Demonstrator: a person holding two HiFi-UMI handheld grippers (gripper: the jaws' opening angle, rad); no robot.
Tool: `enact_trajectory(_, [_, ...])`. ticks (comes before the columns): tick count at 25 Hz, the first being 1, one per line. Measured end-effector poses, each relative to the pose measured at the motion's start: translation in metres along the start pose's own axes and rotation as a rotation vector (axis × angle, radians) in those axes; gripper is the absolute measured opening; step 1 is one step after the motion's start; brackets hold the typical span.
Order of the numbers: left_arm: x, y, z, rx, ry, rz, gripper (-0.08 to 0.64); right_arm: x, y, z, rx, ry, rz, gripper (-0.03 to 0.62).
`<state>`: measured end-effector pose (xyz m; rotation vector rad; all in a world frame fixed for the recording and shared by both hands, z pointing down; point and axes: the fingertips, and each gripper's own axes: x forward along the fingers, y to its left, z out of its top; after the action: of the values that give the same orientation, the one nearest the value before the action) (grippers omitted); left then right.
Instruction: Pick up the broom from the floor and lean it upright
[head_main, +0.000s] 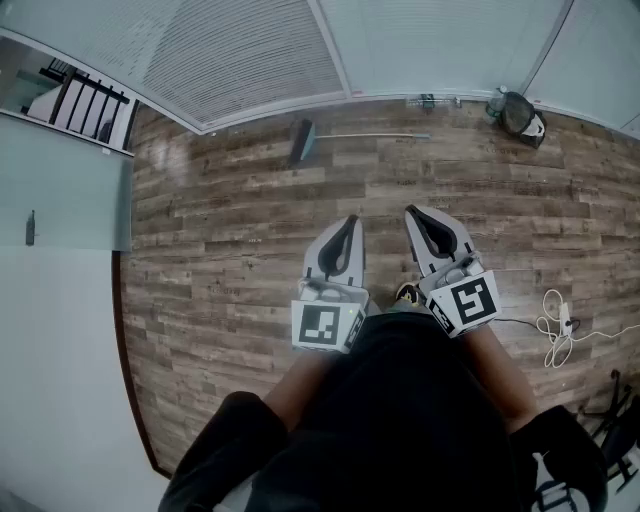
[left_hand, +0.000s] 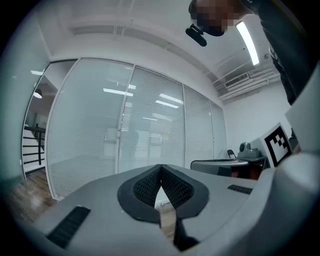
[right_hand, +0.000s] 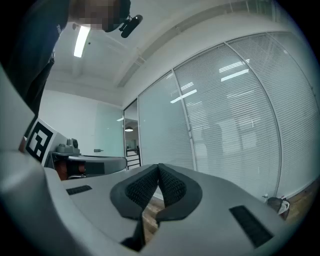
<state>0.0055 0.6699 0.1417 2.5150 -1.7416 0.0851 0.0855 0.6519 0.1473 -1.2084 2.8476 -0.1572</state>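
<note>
The broom (head_main: 305, 140) lies flat on the wooden floor near the glass wall, its dark head to the left and its thin handle (head_main: 385, 135) running right. My left gripper (head_main: 350, 222) and right gripper (head_main: 412, 212) are held level side by side well short of it, both shut and empty. In the left gripper view the left gripper (left_hand: 160, 167) has its ribbed pads meeting at the tip. The right gripper (right_hand: 159, 166) in its own view is closed the same way. The broom does not appear in either gripper view.
A glass wall with blinds (head_main: 300, 50) runs along the far side. A round dark device (head_main: 520, 113) sits on the floor at the far right. White cables (head_main: 555, 325) lie at the right. A desk with equipment (left_hand: 235, 162) stands beside me.
</note>
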Motion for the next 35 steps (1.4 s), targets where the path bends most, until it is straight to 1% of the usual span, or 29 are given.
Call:
enact_trajectory(3, [0.005,-0.004,0.0,0.009,-0.001,0.0,0.023,0.0,-0.009,0.001,0.005,-0.008,-0.004,0.018])
enact_trajectory(8, [0.001,-0.008,0.001,0.005,0.0,0.021,0.023,-0.007,-0.014,0.001,0.025,-0.011,-0.005,0.018])
enact_trajectory(12, [-0.002,-0.004,0.001,0.002,0.0,0.033,0.023,-0.007,-0.015,0.004,0.086,-0.04,-0.002,0.018])
enact_trajectory(15, [0.0,0.001,-0.002,-0.003,0.008,0.035,0.023,-0.006,-0.023,0.003,0.102,-0.044,-0.042,0.018])
enact_trajectory(21, [0.015,0.008,-0.002,-0.015,0.024,0.023,0.023,0.0,-0.051,-0.008,0.166,-0.005,-0.139,0.018])
enact_trajectory(24, [0.032,0.017,-0.005,-0.014,0.036,0.01,0.023,0.016,-0.063,-0.014,0.179,0.006,-0.154,0.018])
enact_trajectory(28, [0.065,0.04,-0.008,-0.028,0.052,0.002,0.023,0.051,-0.083,-0.014,0.175,0.019,-0.155,0.018])
enact_trajectory(32, [0.098,0.066,-0.005,-0.041,0.036,-0.005,0.023,0.087,-0.105,-0.01,0.15,0.038,-0.162,0.018])
enact_trajectory(35, [0.116,0.086,0.004,-0.049,0.015,0.003,0.023,0.111,-0.114,-0.003,0.13,0.041,-0.157,0.018])
